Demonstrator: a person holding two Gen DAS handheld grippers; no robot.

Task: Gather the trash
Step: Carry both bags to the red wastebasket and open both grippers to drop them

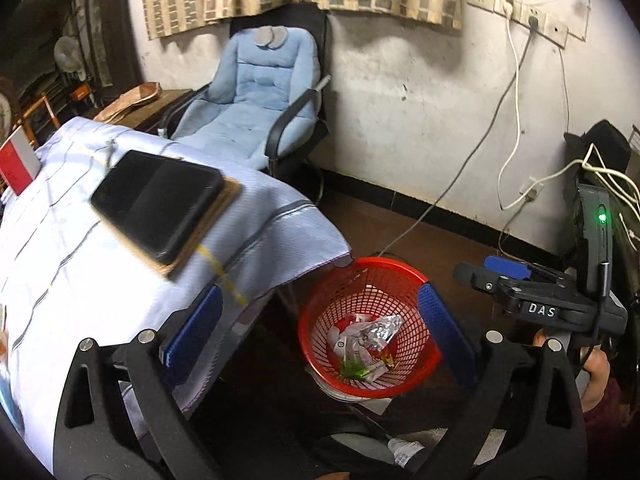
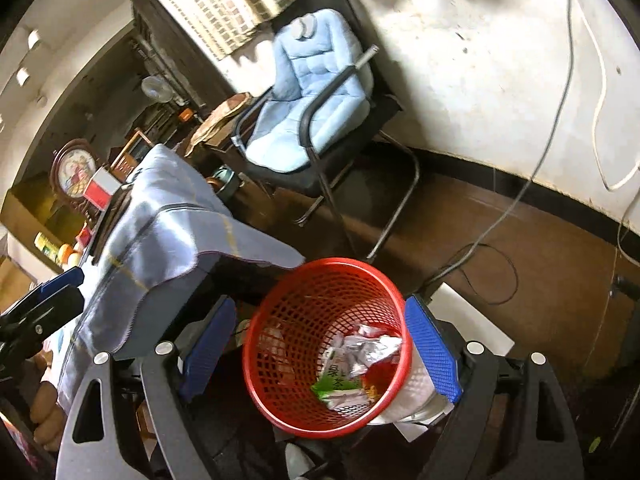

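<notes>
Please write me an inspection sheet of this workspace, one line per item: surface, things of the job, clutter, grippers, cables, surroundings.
Surface: table under a pale blue striped cloth; dark floor beside it.
Job's things: red mesh basket on the floor by the table corner, holding crumpled silver foil, paper scraps and a green wrapper.
Clutter: black flat device on a board on the cloth; red and white box at the table edge.
Grippers: left gripper and right gripper both open, nothing between the pads, over the basket.
Cables: white and grey leads hang from wall sockets to the floor.
Surroundings: chair with light blue cushion, checked curtain, scuffed white wall.
</notes>
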